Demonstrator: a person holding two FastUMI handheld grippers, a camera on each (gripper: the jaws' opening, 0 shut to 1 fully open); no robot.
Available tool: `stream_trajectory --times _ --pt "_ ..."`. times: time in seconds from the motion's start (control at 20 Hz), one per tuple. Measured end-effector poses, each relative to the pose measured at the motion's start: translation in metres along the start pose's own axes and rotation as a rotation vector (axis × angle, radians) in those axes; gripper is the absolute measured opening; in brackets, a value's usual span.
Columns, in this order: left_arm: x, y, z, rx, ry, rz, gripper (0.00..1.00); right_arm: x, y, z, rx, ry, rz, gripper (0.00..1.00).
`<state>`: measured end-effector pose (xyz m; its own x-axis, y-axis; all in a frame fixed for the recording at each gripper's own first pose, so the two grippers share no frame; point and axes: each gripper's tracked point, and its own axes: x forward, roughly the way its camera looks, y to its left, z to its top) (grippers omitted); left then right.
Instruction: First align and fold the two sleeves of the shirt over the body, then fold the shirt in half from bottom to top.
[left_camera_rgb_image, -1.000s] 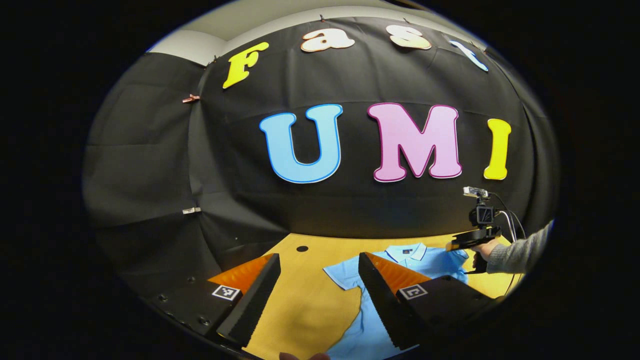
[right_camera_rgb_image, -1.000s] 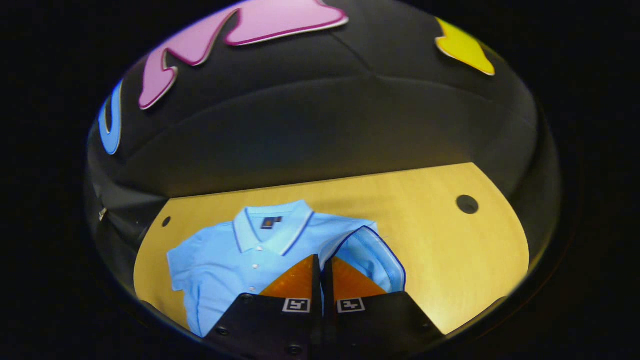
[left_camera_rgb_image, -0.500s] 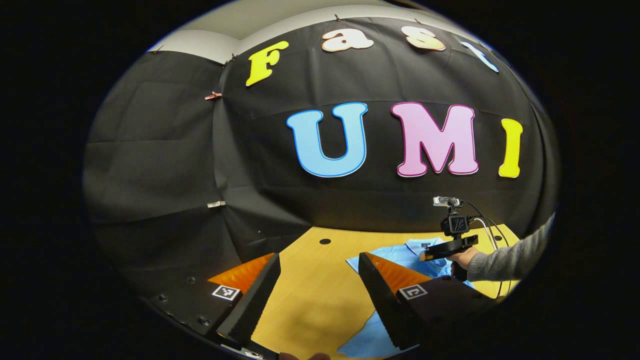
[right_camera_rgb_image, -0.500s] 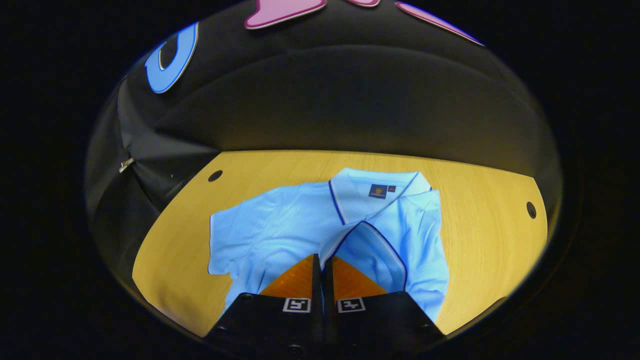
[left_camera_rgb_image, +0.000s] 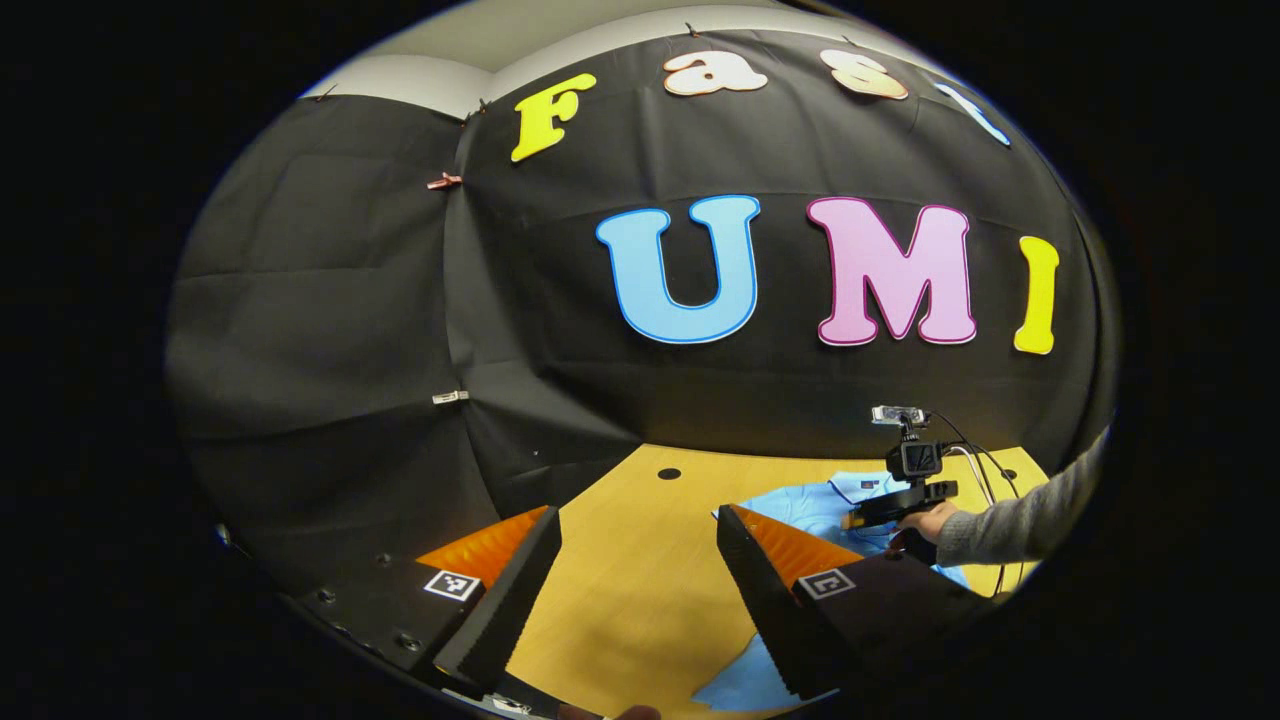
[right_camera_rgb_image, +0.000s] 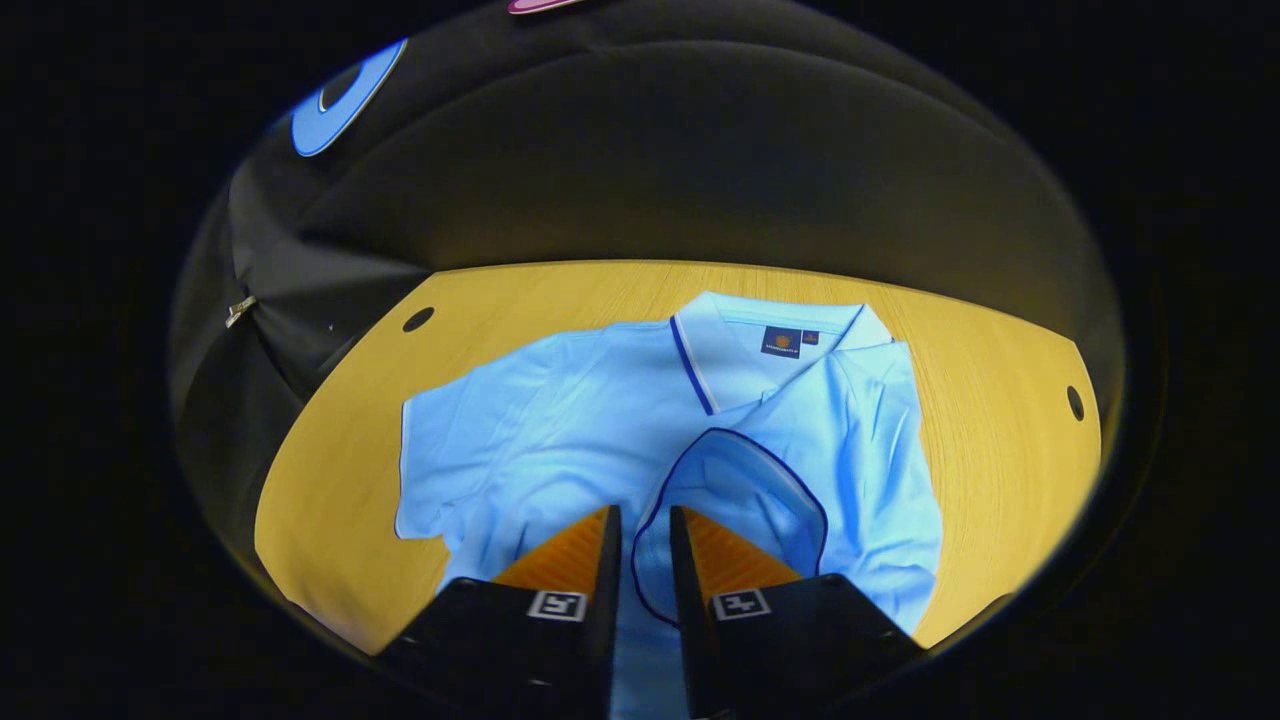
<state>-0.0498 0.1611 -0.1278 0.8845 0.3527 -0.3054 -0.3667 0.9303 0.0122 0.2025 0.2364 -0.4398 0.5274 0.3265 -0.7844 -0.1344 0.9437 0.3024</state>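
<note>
1. Your right tongs (right_camera_rgb_image: 640, 560) sit low over the shirt (right_camera_rgb_image: 560, 430), which lies flat on the table (right_camera_rgb_image: 1000, 400), collar at the far edge.
2. The right sleeve (right_camera_rgb_image: 745, 490) is already laid over the chest, its dark-trimmed cuff curving between and just beyond the fingers.
3. State of the right tongs: a narrow gap shows between the fingers, with cuff fabric in it. The fingers look parted and no longer pressing; I judge this as the release.
4. Your left tongs (left_camera_rgb_image: 640, 590) are wide apart and hold nothing; they hover over bare table, with the shirt's hem (left_camera_rgb_image: 740, 685) just beside the right finger. From there the right tongs and the hand (left_camera_rgb_image: 925, 520) holding them show farther off, over the shirt.
5. Step in hand: setting down the right sleeve. Open fully before lifting, so the cuff does not drag back off the body.
6. Withdraw straight up, not sideways; the fabric is light and will follow any snag.
7. Check that the folded edge runs parallel to the shirt's side.
8. The left sleeve (right_camera_rgb_image: 440, 480) lies spread on the table, not yet folded. Take it near the cuff with the left tongs and lay it to match.
</note>
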Motion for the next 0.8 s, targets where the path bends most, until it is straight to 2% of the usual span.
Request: stream_trajectory --times 0.2,0.35,0.5,0.65,0.8 --pt "0.017 -0.008 -0.001 -0.013 0.010 -0.021 0.99 -0.010 0.004 0.021 0.010 -0.084 0.045 0.85" --pt "0.026 -0.016 0.003 -0.015 0.000 -0.027 1.00 -0.033 0.002 0.052 -0.018 -0.222 0.067 0.90" --pt "0.031 -0.028 0.006 -0.003 -0.015 -0.050 0.99 -0.076 0.002 0.082 -0.066 -0.378 0.065 0.92" --pt "0.039 -0.046 0.006 0.014 -0.016 -0.094 1.00 -0.130 0.006 0.103 -0.091 -0.505 0.060 0.93" --pt "0.050 -0.066 0.001 0.028 -0.013 -0.148 1.00 -0.203 0.009 0.121 -0.090 -0.626 0.068 0.93"
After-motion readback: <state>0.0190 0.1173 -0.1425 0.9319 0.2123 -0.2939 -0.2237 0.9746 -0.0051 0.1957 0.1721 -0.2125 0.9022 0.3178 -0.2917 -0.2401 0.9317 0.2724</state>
